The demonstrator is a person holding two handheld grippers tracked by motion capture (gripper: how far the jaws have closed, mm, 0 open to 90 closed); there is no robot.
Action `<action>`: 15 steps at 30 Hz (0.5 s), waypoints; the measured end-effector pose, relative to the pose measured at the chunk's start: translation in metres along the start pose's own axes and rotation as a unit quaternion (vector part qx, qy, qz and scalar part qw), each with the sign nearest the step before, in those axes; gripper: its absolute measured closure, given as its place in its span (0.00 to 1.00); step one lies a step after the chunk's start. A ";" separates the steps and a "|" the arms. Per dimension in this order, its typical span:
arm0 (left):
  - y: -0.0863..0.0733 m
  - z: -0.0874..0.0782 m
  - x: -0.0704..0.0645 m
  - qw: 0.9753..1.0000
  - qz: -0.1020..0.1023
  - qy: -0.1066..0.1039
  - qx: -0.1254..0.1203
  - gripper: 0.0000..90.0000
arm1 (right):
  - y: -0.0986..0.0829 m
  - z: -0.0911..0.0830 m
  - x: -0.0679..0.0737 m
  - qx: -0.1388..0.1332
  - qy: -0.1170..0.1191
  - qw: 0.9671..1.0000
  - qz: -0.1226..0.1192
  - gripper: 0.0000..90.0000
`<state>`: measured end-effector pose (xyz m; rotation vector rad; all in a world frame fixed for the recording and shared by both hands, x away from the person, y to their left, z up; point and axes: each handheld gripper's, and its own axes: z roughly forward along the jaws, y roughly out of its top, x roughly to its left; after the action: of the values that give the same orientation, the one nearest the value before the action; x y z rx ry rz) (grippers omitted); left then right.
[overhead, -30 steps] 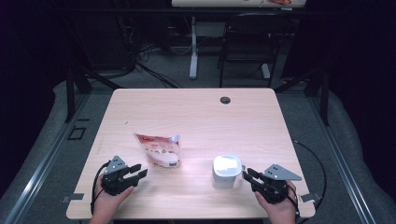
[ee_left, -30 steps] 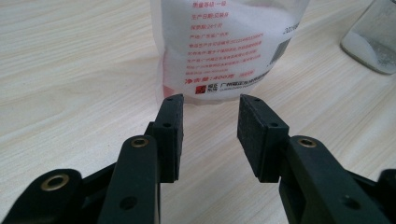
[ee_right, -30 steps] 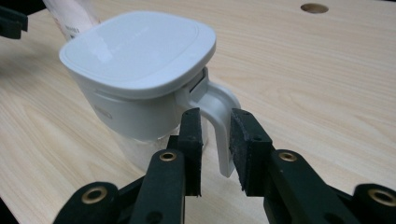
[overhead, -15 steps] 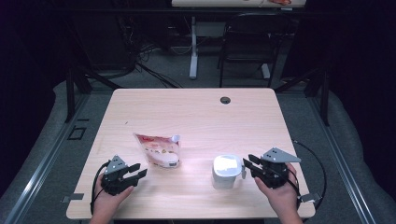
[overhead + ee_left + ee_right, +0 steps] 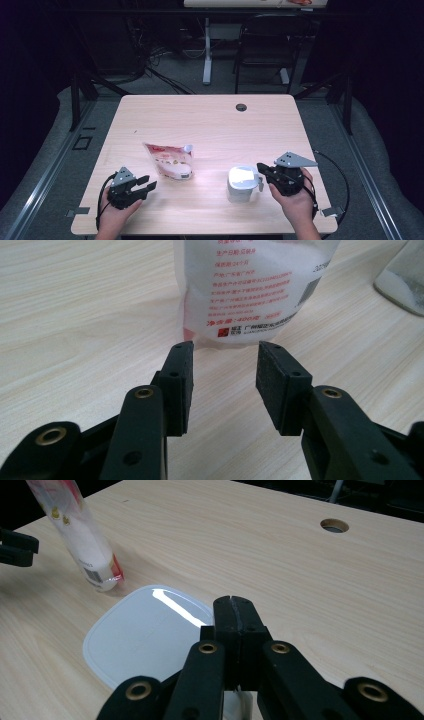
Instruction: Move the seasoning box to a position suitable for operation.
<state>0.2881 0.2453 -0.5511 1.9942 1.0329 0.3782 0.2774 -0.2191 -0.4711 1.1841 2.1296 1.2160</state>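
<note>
A person sits at a pale wooden table (image 5: 210, 120), holding tongs in each hand. The left tongs (image 5: 146, 186) rest near the table's front edge with the jaws apart at a middling width and nothing between them. Just ahead of their tips lies a soft plastic pouch (image 5: 169, 160) printed in red and white, with a small spout at its far corner. In the left gripper view the pouch's (image 5: 250, 290) rounded bottom end sits just beyond the open jaws, not touching them.

The right tongs (image 5: 260, 169) have their jaws pressed together, with no gap between them. Their tips sit right at the edge of a white lidded tub (image 5: 242, 183), over its rim; whether they pinch a tab or lip of the lid cannot be told. In the right gripper view the glossy lid (image 5: 145, 635) lies just under and to the left of the closed tips (image 5: 235, 611).

The pouch looks limp and slippery and likely sags when lifted; the firmer neck by the spout seems the best hold. The tub looks light, stiff and smooth, best gripped at the lid's rim.
</note>
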 end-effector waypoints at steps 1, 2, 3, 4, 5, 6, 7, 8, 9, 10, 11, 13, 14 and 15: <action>0.000 0.000 0.000 1.000 -0.001 0.000 -0.001 0.66 | -0.001 0.000 0.000 0.001 0.000 1.000 0.000 1.00; 0.000 0.000 0.000 1.000 -0.001 0.000 -0.001 0.66 | -0.002 -0.001 -0.001 0.004 0.001 1.000 0.001 1.00; 0.000 0.000 0.000 1.000 -0.004 -0.001 -0.003 0.66 | -0.003 -0.001 -0.001 0.003 0.004 1.000 0.003 1.00; 0.001 0.000 0.000 1.000 -0.003 -0.001 -0.003 0.66 | -0.003 -0.001 -0.001 0.003 0.004 1.000 0.003 1.00; 0.001 -0.001 0.000 1.000 -0.003 -0.002 -0.001 0.66 | -0.004 -0.001 0.000 0.007 0.004 1.000 0.003 1.00; 0.001 0.000 0.000 1.000 -0.004 -0.002 -0.002 0.66 | -0.005 -0.001 0.001 0.011 0.009 1.000 -0.001 1.00; 0.001 0.000 0.000 1.000 -0.004 -0.002 -0.002 0.66 | -0.005 -0.001 0.001 0.011 0.009 1.000 -0.001 1.00; 0.001 0.000 0.000 1.000 -0.003 -0.002 -0.002 0.66 | -0.005 0.000 0.002 0.012 0.009 1.000 -0.003 1.00; 0.001 0.001 0.000 1.000 -0.003 -0.002 -0.001 0.66 | -0.006 0.000 0.003 0.018 0.009 1.000 -0.007 1.00; 0.001 0.001 0.000 1.000 -0.003 -0.002 -0.002 0.66 | -0.006 0.001 0.004 0.018 0.008 1.000 -0.007 1.00; 0.001 0.001 0.000 1.000 -0.003 -0.002 -0.002 0.66 | -0.006 0.002 0.004 0.021 0.008 1.000 -0.010 1.00; 0.002 0.001 0.001 1.000 -0.003 -0.004 -0.002 0.66 | -0.008 0.004 0.005 0.026 0.009 1.000 -0.009 1.00; 0.002 0.000 0.001 1.000 -0.003 -0.004 -0.002 0.66 | -0.008 0.004 0.005 0.026 0.009 1.000 -0.009 1.00; 0.002 0.000 0.001 1.000 -0.003 -0.003 -0.004 0.66 | -0.008 0.005 0.005 0.027 0.010 1.000 -0.010 1.00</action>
<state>0.2896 0.2450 -0.5500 1.9828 1.0323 0.3714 0.2740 -0.2151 -0.4804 1.1750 2.1963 1.1751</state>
